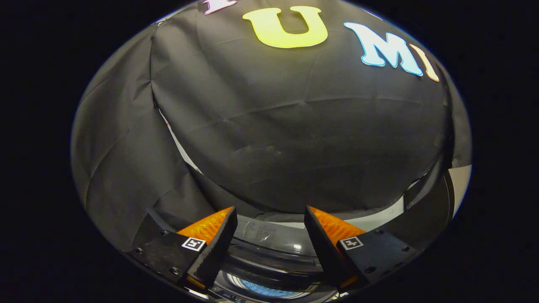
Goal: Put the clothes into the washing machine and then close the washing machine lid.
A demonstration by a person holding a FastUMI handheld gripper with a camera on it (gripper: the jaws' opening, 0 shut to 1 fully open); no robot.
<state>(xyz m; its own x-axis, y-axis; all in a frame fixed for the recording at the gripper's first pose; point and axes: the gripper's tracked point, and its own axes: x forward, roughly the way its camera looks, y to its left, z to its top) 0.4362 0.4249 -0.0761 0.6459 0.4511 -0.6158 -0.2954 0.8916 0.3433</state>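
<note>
My gripper (pixel 269 209) is open, and nothing sits between its fingers. Below and between them lies the top of the washing machine (pixel 269 263), a glossy dark curved rim around its opening. Deep in that opening, close under the fingers, a patch of blue cloth (pixel 269 290) shows inside the drum. A grey shiny panel (pixel 263 233) with faint print lies just ahead of the fingers; I cannot tell whether it is the lid. The fingers hover above the machine and touch nothing.
The booth's black cloth wall (pixel 294 139) hangs close ahead, beyond the machine. A pale strip (pixel 370 219) runs behind the machine's far edge. A light surface (pixel 461 181) shows at the far right.
</note>
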